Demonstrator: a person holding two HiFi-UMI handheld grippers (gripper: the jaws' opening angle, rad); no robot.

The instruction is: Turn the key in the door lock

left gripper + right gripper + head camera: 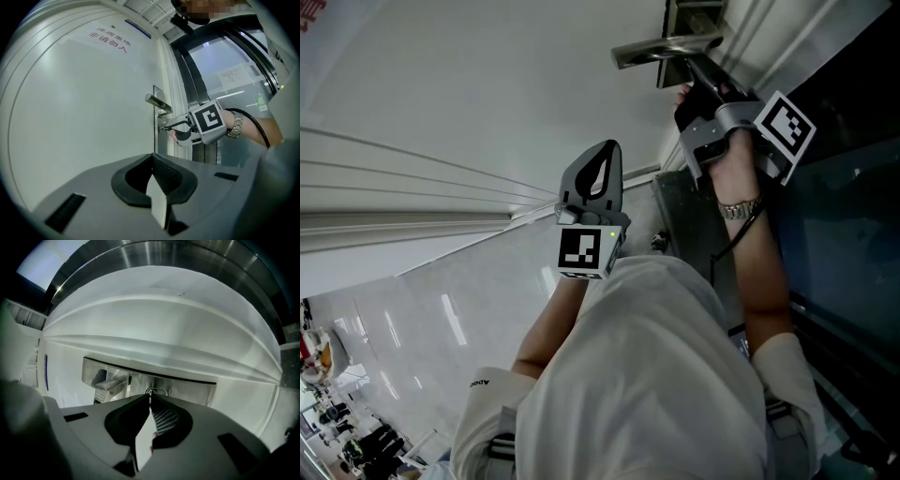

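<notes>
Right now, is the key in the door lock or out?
In: the key sticks out of the lock plate beside the handle, the right gripper shut on it.

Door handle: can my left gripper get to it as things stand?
Probably yes. The door handle sticks out above the right gripper, which holds the key below it; nothing stands between the left gripper and it.

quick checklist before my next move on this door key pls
1. right gripper closed on the key: ok
2. key seated in the lock plate under the door handle: ok
3. how far the key is turned: cannot tell, the jaws cover most of it
4. left gripper shut, empty, clear of the door: ok
5. whether the door is unlocked: cannot tell
</notes>
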